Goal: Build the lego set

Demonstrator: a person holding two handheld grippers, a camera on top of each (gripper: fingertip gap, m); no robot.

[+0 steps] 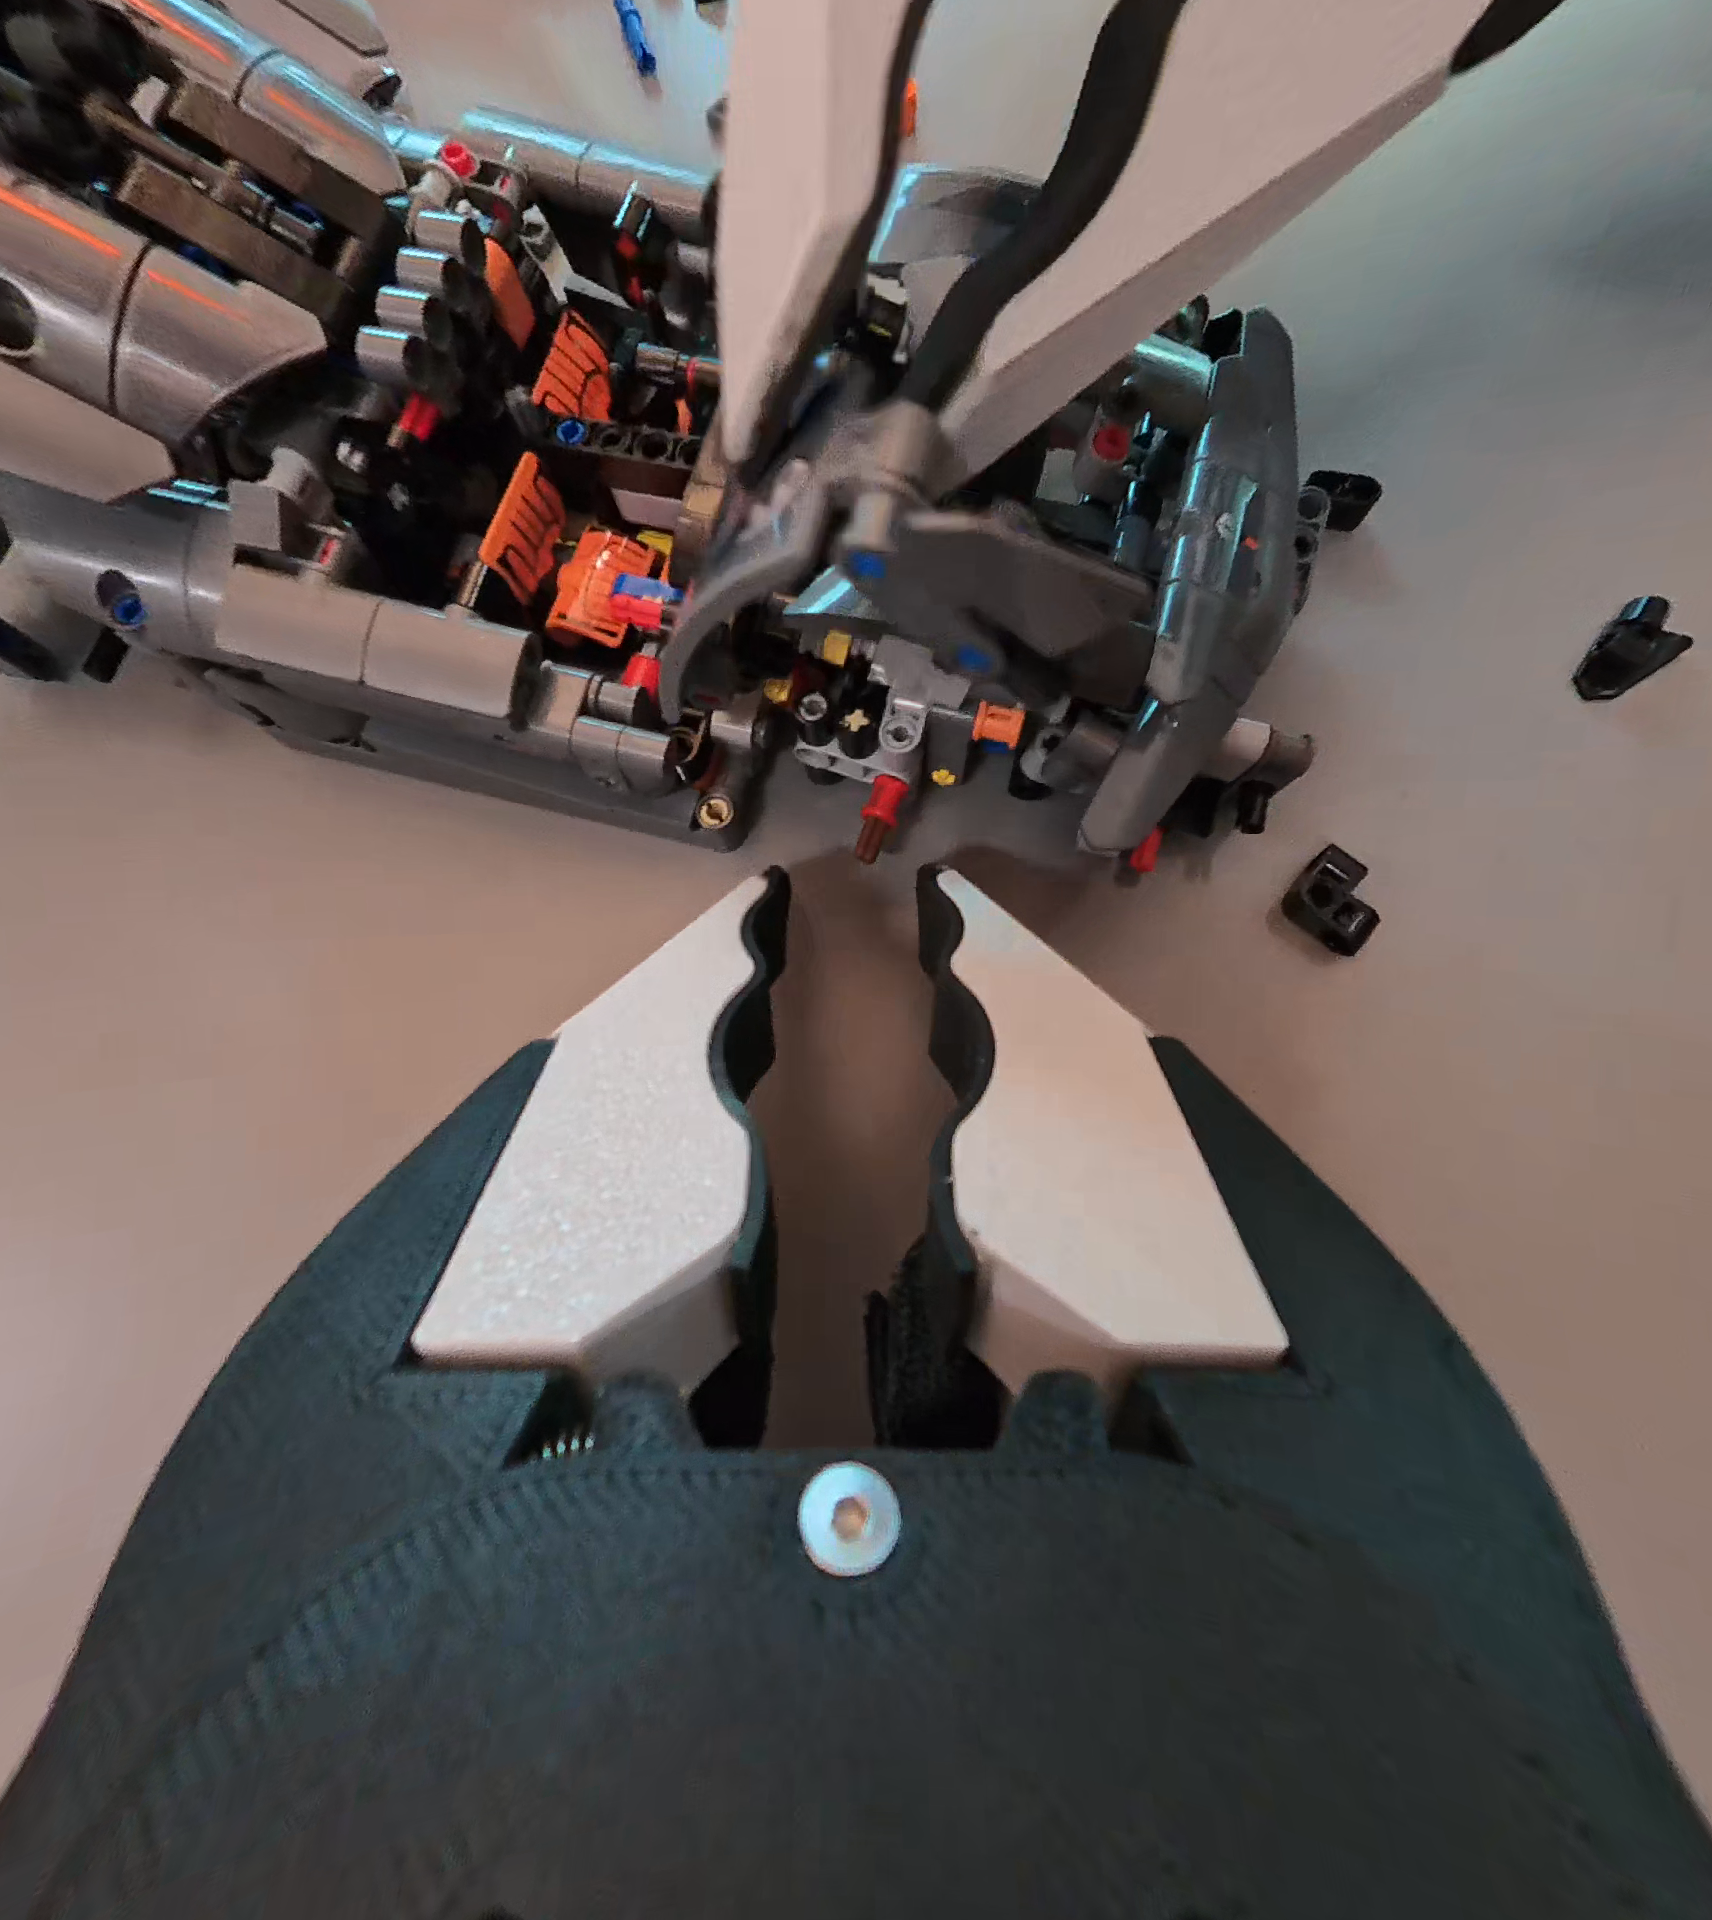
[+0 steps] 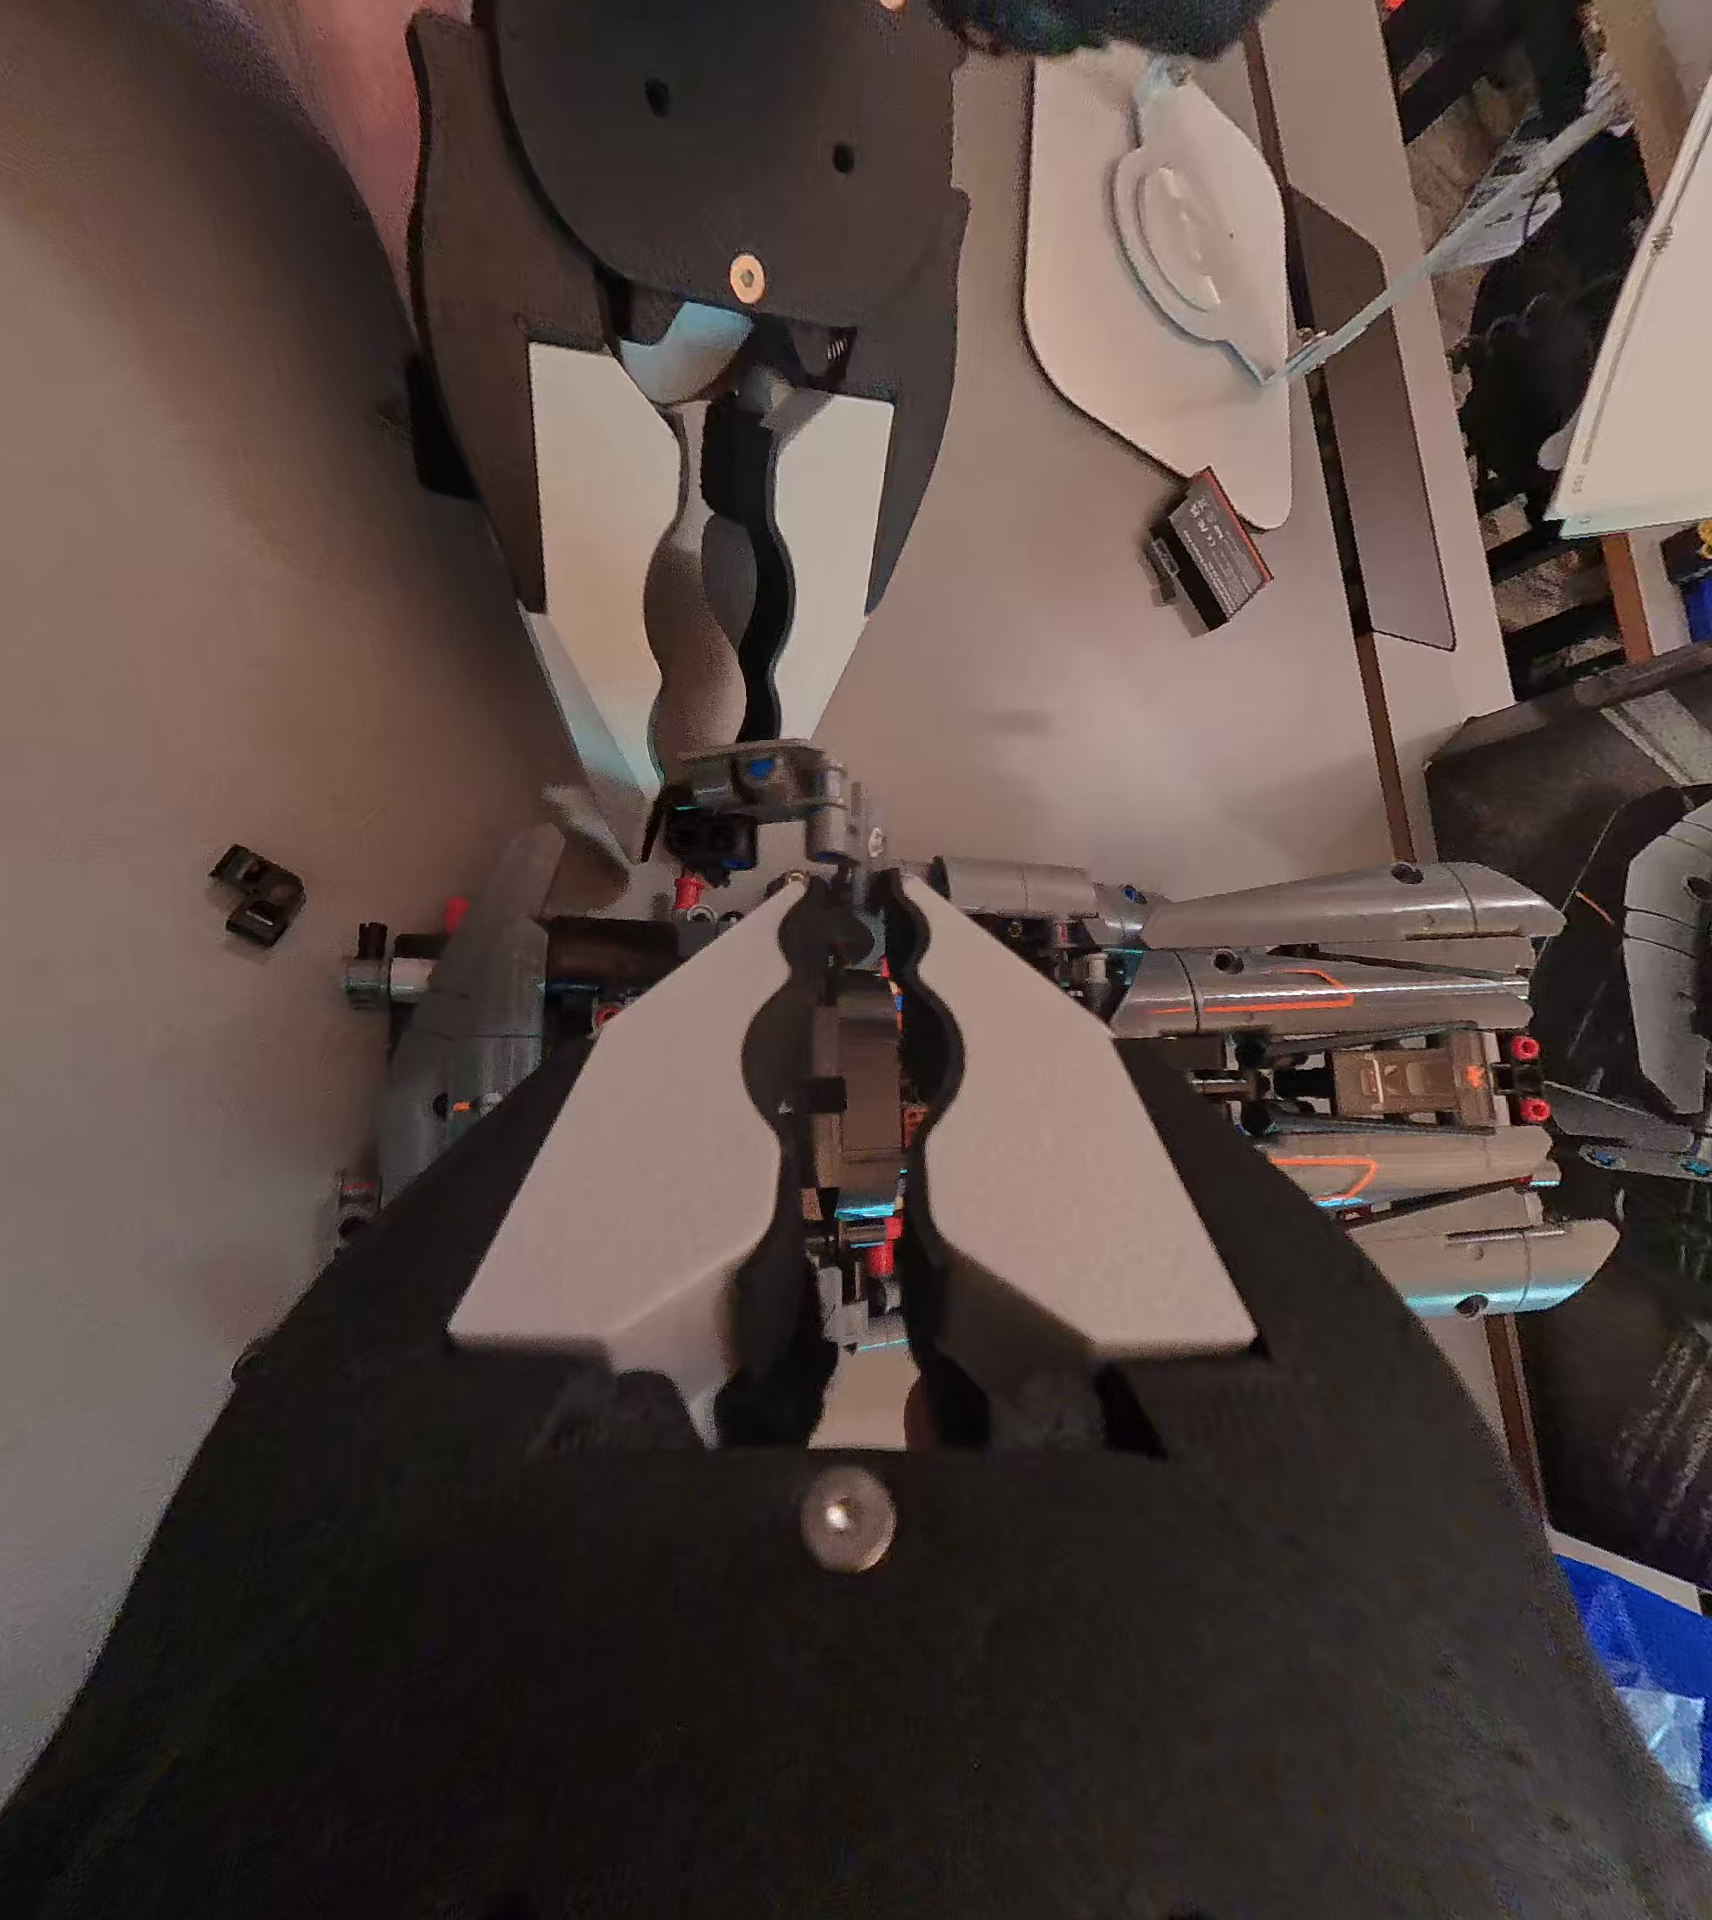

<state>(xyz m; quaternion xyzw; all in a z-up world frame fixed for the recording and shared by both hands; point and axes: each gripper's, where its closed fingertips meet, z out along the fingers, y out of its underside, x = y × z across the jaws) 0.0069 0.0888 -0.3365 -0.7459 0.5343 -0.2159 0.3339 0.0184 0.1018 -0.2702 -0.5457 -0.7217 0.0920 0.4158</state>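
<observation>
**Right gripper on the sub-assembly**

My right gripper (image 2: 844, 896) is clamped on a grey panel piece (image 1: 987, 582) over the lego model (image 1: 519, 582) on the table (image 1: 156, 1039). My left gripper (image 1: 852, 878) sits apart, empty, just short of the model; black connector (image 1: 1330, 902) lies loose nearby

A dark battery-like block (image 2: 1207, 553) beside a white pad (image 2: 1091, 312)

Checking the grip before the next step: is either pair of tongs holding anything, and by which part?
The right tongs pinch a grey panel piece by its light grey connector end, above the lego model. The left tongs hold nothing.
</observation>
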